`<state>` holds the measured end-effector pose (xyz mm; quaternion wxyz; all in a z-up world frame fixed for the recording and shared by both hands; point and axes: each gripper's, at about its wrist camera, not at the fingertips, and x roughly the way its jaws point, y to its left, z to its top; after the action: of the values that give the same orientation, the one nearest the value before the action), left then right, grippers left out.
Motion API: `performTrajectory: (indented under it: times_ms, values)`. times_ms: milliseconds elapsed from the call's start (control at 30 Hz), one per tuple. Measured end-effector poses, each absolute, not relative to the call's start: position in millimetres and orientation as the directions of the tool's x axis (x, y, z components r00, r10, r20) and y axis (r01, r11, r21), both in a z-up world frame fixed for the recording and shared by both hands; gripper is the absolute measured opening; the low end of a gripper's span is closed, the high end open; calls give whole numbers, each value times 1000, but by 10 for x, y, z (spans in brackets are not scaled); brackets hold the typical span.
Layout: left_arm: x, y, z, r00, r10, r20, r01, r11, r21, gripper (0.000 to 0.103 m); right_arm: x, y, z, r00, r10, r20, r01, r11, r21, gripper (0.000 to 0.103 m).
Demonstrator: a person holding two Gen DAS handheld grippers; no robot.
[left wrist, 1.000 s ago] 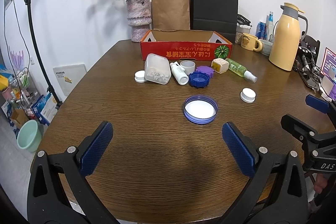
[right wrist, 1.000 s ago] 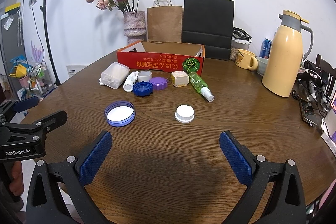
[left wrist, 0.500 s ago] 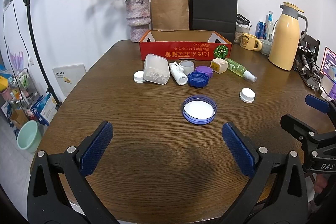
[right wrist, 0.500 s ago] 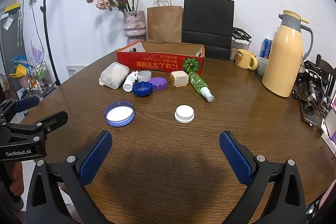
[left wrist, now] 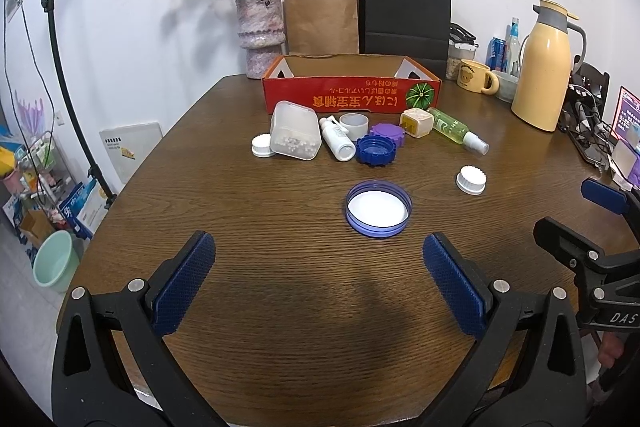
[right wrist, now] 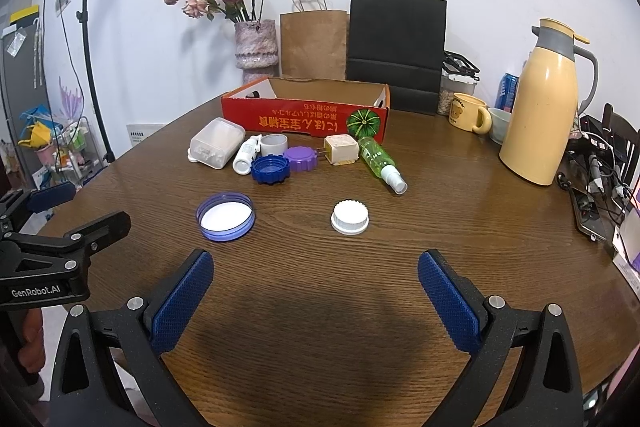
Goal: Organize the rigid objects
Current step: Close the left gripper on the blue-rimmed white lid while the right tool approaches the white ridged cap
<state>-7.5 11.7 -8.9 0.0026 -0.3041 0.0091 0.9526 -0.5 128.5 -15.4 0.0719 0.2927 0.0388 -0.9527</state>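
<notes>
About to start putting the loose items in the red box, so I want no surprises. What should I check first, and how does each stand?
1. Left gripper jaws open, empty: ok.
2. Right gripper jaws open, empty: ok.
3. Red box open on top: ok; contents: cannot tell.
4. Blue-rimmed lid lies alone, clear to grasp: ok.
5. White cap lies alone: ok.
6. Green spray bottle on its side, may roll: not ok.

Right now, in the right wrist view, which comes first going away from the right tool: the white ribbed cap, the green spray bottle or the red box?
Measured from the right tool:
1. White ribbed cap, just ahead, alone.
2. Green spray bottle, lying down, slightly right.
3. Red box, at the back, behind the clutter.
</notes>
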Motion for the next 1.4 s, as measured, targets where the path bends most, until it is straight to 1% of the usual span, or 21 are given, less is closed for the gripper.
performTrajectory:
  times_ms: [367, 967, 1400]
  values:
    - [-207, 157, -155, -792, -2, -610, -11, -1000, 18, 103, -120, 1397, -226, -803, -120, -583, 158, -987, -14, 103]
    - [-695, 374, -344, -712, -2, -702, -6, -1000, 9, 103, -534, 1783, -326, -786, -93, -611, 131, -991, -18, 103]
    - [-994, 525, -459, -665, -15, -747, 10, -1000, 11, 103, -849, 1931, -378, -764, -104, -637, 157, -987, -26, 103]
